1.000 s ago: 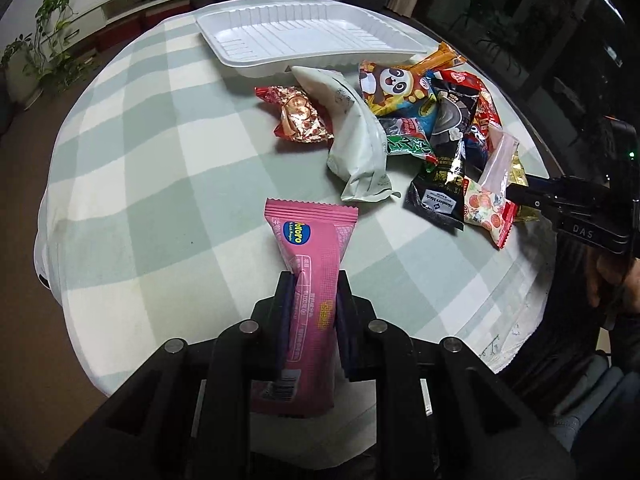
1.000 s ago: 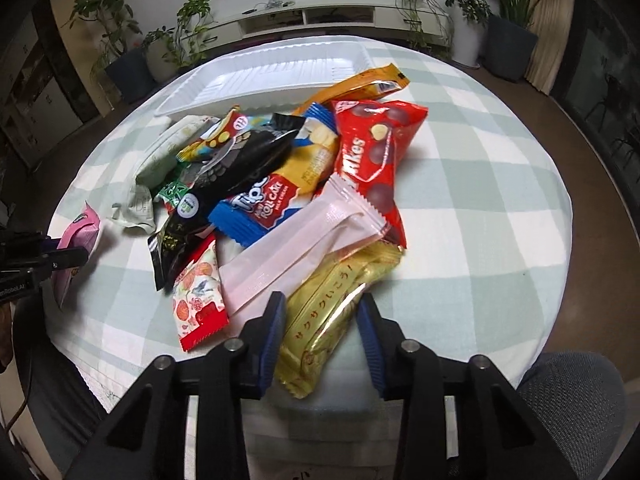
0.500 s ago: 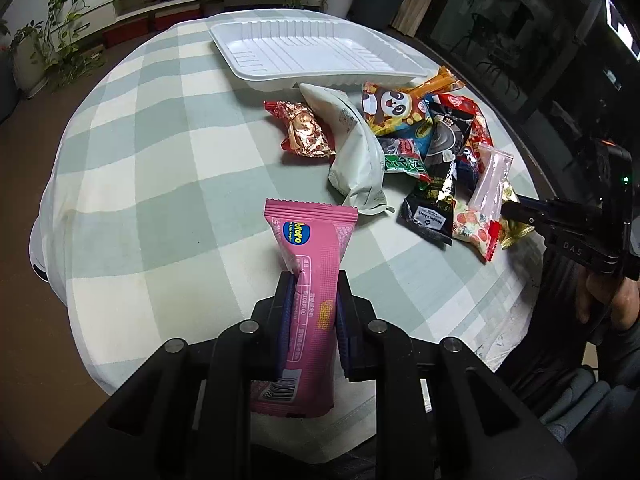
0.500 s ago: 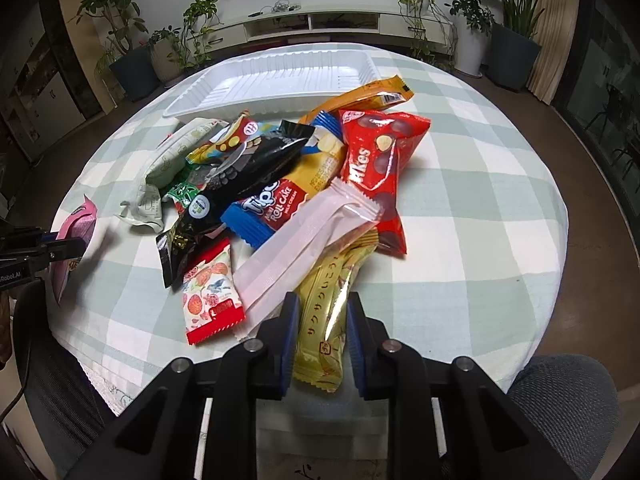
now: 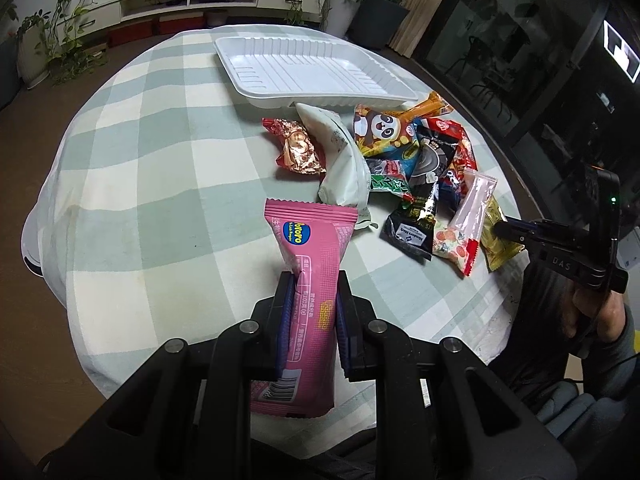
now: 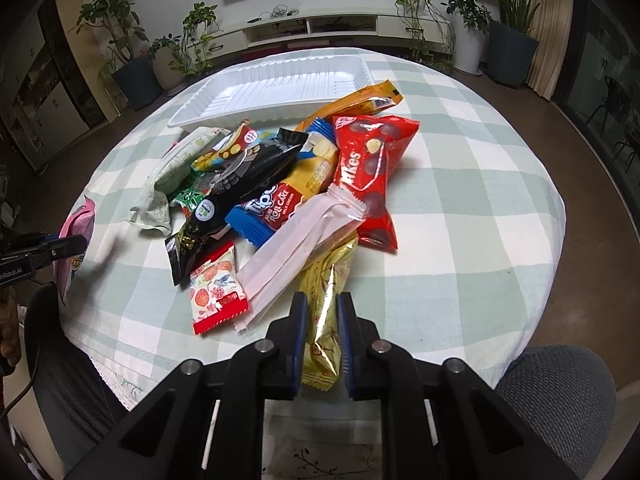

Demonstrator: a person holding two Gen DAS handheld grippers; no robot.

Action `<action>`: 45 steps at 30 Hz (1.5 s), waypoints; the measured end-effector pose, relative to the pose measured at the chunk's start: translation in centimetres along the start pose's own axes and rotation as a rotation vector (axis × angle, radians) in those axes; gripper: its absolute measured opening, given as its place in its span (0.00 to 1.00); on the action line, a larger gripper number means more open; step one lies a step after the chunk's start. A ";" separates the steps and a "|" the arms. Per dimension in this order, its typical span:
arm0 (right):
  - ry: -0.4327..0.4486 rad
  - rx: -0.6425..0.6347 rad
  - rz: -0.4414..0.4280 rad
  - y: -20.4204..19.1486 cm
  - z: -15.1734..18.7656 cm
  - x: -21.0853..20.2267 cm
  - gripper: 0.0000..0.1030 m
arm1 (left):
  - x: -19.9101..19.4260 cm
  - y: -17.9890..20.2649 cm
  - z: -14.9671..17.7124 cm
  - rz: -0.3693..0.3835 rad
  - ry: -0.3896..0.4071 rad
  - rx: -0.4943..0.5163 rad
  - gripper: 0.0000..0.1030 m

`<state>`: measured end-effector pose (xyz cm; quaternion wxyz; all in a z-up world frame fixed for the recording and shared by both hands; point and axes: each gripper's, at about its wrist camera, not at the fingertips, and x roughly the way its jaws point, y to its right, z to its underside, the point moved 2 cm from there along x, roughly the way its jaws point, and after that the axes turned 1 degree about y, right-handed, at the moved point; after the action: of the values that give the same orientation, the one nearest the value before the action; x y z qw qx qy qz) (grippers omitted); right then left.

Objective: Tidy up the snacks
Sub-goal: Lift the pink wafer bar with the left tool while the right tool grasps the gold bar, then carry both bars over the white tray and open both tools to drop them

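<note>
My left gripper [image 5: 313, 280] is shut on a pink snack packet [image 5: 310, 240], held above the near edge of the round checked table [image 5: 160, 168]. My right gripper [image 6: 322, 300] is closing its jaws on a gold snack packet [image 6: 326, 276]; the pads press its sides. The gold packet's far end lies under a pale pink packet [image 6: 304, 240] at the near side of a pile of snacks [image 6: 280, 176]. Beyond the pile sits a white tray [image 6: 280, 88] with nothing in it. In the left wrist view the right gripper [image 5: 500, 229] shows at the right, gripping the gold packet [image 5: 494, 236].
A red-and-copper wrapped snack [image 5: 298, 150] and a pale green pouch [image 5: 344, 160] lie left of the pile. A grey chair seat [image 6: 560, 380] stands at the table's near right. A hand [image 5: 600, 308] holds the right gripper's handle. Potted plants and a low cabinet line the far wall.
The right gripper's jaws have closed from wide apart onto the gold packet. The left gripper has kept its hold on the pink packet and tilted slightly, so more of the room beyond shows.
</note>
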<state>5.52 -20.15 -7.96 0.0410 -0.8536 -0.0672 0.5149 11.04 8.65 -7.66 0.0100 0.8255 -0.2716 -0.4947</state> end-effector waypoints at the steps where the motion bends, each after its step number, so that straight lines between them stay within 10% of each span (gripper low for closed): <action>1: 0.002 0.003 -0.005 0.1 0.0 -0.1 0.16 | 0.0 0.0 0.0 0.003 0.002 -0.002 0.17; 32: 0.065 0.080 -0.017 4.1 -1.0 -2.7 0.14 | -1.2 -0.4 -1.5 0.068 0.077 -0.052 0.17; 45: 0.211 -0.030 -0.044 2.8 -9.4 -4.4 0.14 | -2.6 -0.7 -11.0 0.059 0.195 -0.045 0.17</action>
<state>11.98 -23.60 -0.11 0.0463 -0.9019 -0.0889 0.4201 19.46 7.69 -0.18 0.0694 0.8609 -0.2821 -0.4176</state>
